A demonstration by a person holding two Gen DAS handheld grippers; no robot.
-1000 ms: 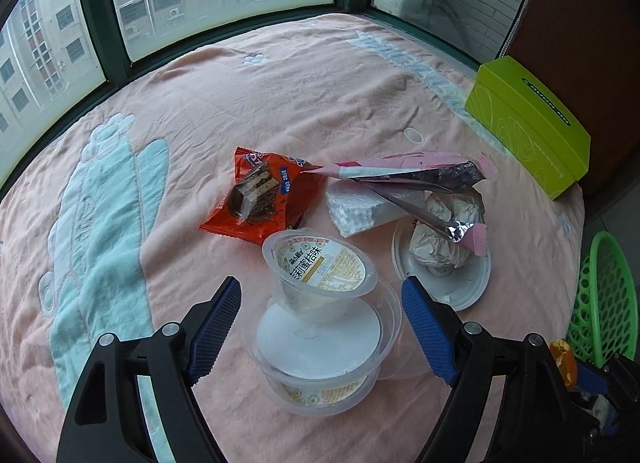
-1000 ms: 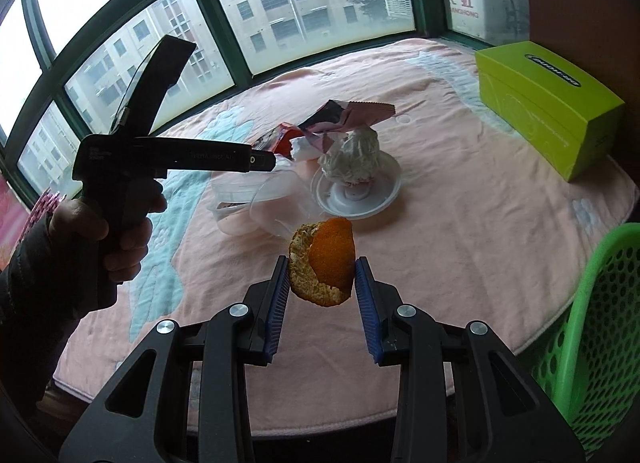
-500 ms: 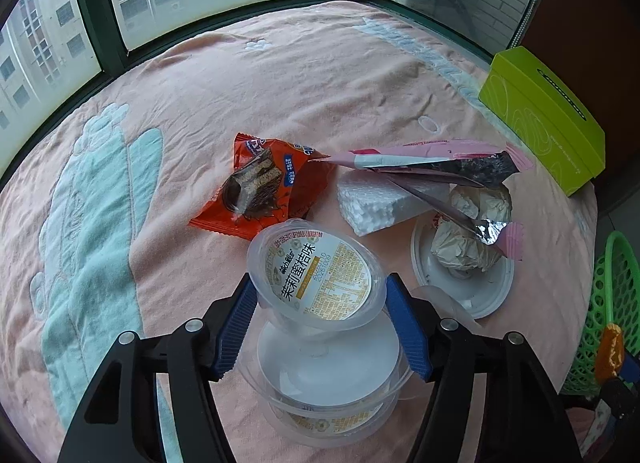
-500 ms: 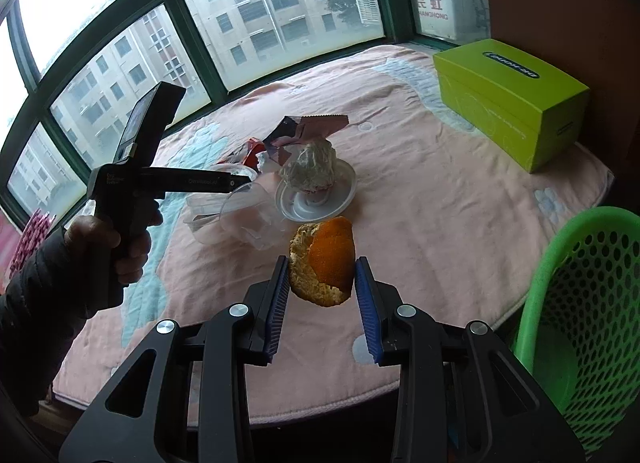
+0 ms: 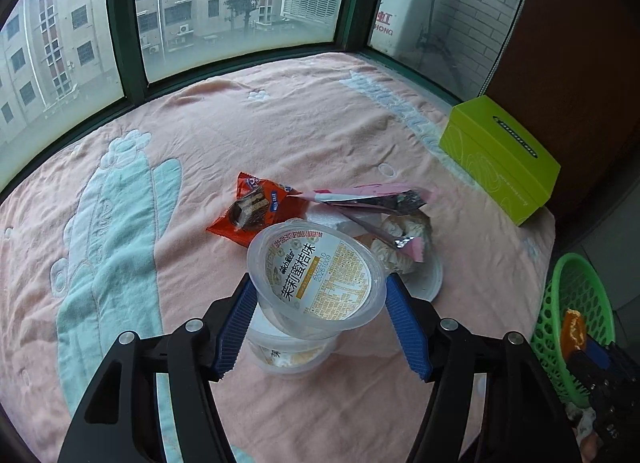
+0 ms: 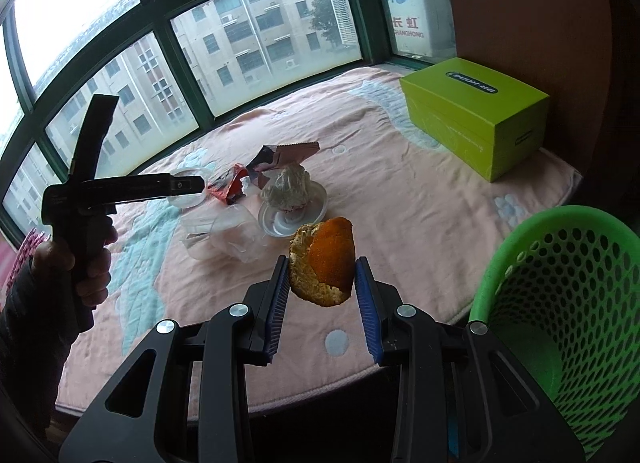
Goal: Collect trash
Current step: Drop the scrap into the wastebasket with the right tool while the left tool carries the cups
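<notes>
The left gripper (image 5: pixel 318 323) has just been closing on the clear jelly cup (image 5: pixel 314 279) and now has it clamped between its blue pads; a second ago that cup sat nested on a second clear cup (image 5: pixel 286 355) with the jaws standing wide either side, whereas now it is tilted and lifted clear of it — one more piece of trash picked up and ready to carry off. The right gripper (image 6: pixel 322 289) stays clenched on the orange peel (image 6: pixel 324 261), which has travelled toward the green basket (image 6: pixel 560 263) and now hangs over the edge of the pink-covered surface (image 6: pixel 420 223), just beside the rim; I judge the drop is next. In the right wrist view the basket shows no trash inside; the white dish (image 6: pixel 316 207) holds a crumpled tissue (image 6: pixel 286 189); the held cup looks empty. The red snack wrapper (image 5: pixel 256 209) and pink foil packet (image 5: pixel 372 199) lie on the surface, uncollected.
</notes>
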